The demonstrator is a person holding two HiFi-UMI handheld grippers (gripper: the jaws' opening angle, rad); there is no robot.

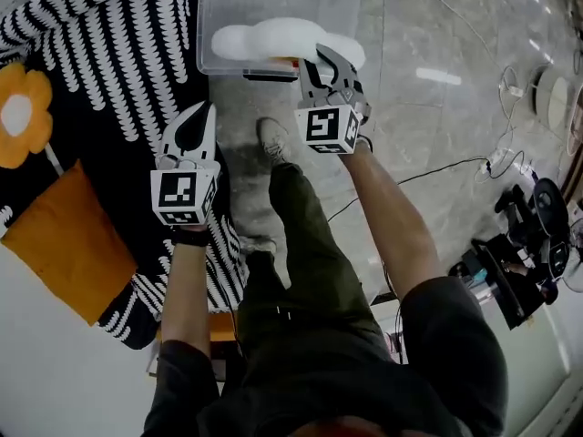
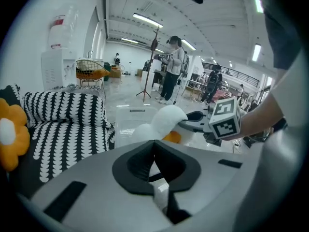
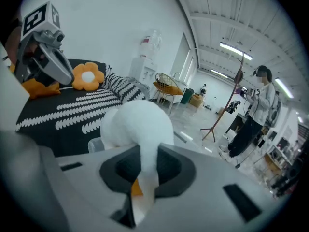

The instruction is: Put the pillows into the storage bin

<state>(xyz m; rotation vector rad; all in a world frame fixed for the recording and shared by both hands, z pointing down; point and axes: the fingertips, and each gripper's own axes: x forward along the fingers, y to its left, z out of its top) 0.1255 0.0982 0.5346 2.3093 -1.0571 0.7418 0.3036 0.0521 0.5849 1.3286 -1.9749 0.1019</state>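
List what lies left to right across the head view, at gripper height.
Orange flower pillow → left hand-held gripper → right hand-held gripper, clamped on the white pillow → black equipment at the far right.

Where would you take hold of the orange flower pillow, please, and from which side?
Probably one rim petal of the flower pillow, approached from the side facing the left gripper. The petals are rounded lobes sticking out, likely thinner than the white middle, and nothing blocks that side.
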